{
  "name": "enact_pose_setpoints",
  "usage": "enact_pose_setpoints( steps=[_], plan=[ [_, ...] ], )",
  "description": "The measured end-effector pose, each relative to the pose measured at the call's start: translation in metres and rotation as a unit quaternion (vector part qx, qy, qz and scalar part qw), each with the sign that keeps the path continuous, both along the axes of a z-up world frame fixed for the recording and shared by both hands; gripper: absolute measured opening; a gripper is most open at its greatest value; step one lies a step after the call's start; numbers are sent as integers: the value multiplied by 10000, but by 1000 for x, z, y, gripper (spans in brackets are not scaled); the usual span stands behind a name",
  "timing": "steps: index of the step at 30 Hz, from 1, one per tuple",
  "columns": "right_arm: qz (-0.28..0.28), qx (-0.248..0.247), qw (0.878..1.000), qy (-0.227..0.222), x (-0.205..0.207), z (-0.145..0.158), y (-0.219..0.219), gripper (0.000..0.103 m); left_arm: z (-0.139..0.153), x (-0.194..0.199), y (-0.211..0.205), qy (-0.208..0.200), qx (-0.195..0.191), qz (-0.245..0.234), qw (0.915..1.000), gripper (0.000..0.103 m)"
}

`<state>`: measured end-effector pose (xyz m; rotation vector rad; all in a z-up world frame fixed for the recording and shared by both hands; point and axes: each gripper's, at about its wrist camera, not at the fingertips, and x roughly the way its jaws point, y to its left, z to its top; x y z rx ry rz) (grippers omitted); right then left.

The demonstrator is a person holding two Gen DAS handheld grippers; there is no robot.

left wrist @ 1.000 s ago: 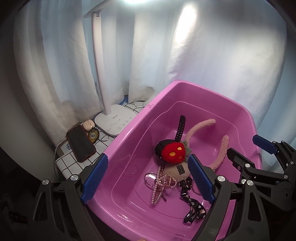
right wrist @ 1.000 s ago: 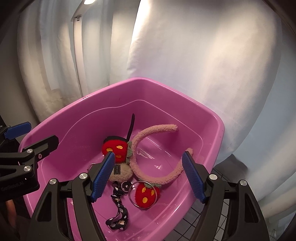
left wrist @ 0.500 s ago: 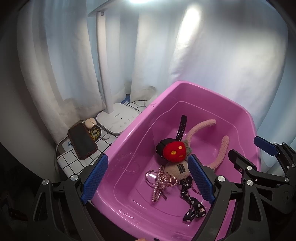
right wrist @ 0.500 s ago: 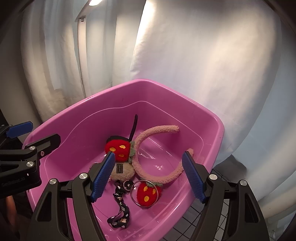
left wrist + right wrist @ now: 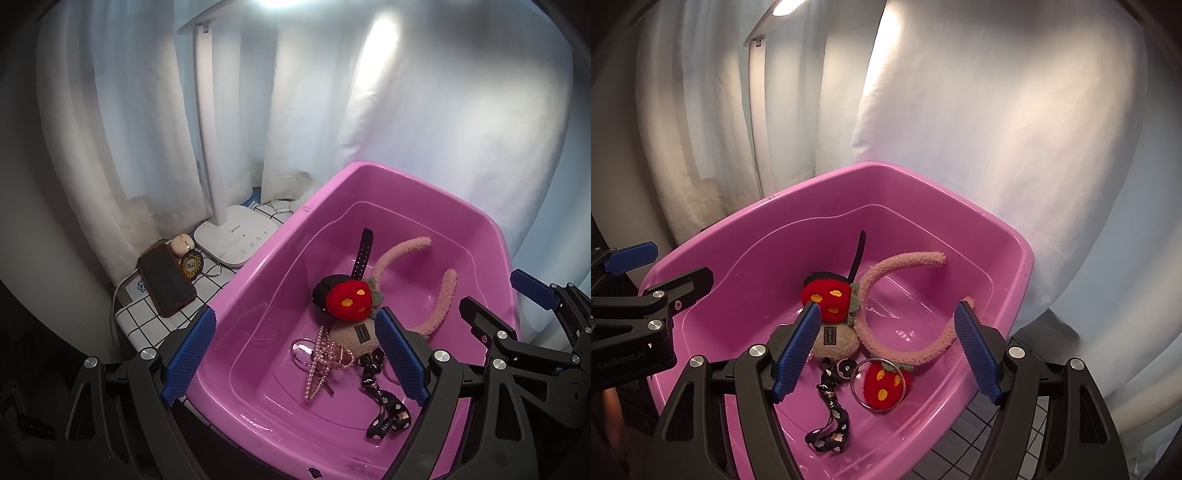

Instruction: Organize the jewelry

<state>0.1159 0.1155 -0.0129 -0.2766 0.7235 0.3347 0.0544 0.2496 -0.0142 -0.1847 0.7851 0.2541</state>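
A pink plastic bin (image 5: 280, 240) (image 5: 1004, 236) holds the jewelry. Inside lie a fuzzy pink headband (image 5: 439, 295) (image 5: 905, 262) with red strawberry plushes (image 5: 347, 301) (image 5: 884, 380), a black watch strap (image 5: 364, 253), a pink pearl hair clip (image 5: 319, 360), a metal ring (image 5: 857, 384) and a black patterned lanyard (image 5: 388, 413) (image 5: 831, 417). My left gripper (image 5: 295, 356) is open and empty above the bin's near-left part. My right gripper (image 5: 886, 347) is open and empty above the bin's near side; it also shows in the left wrist view (image 5: 495, 295).
A white desk lamp (image 5: 236, 229) stands left of the bin on a grid-patterned cloth (image 5: 147, 325). A dark phone (image 5: 166, 280), a round badge keyring (image 5: 191, 264) and a small earbud case (image 5: 181, 243) lie beside it. White curtains (image 5: 960, 110) hang behind.
Both grippers have pulled back and up a little from the bin, so more of the lamp and curtain shows. Both stay open. The items in the bin have not moved.
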Motion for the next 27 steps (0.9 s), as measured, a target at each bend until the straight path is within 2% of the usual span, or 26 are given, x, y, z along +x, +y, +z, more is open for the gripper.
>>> enact_pose_setpoints(
  steps=[25, 27],
  plan=[
    [-12, -25, 10000, -42, -5, 2, 0, 71, 1, -8, 0, 73, -12, 8, 10000, 86],
    [-17, -28, 10000, -43, -5, 2, 0, 72, 0, -7, 0, 105, -19, 9, 9999, 89]
  ],
)
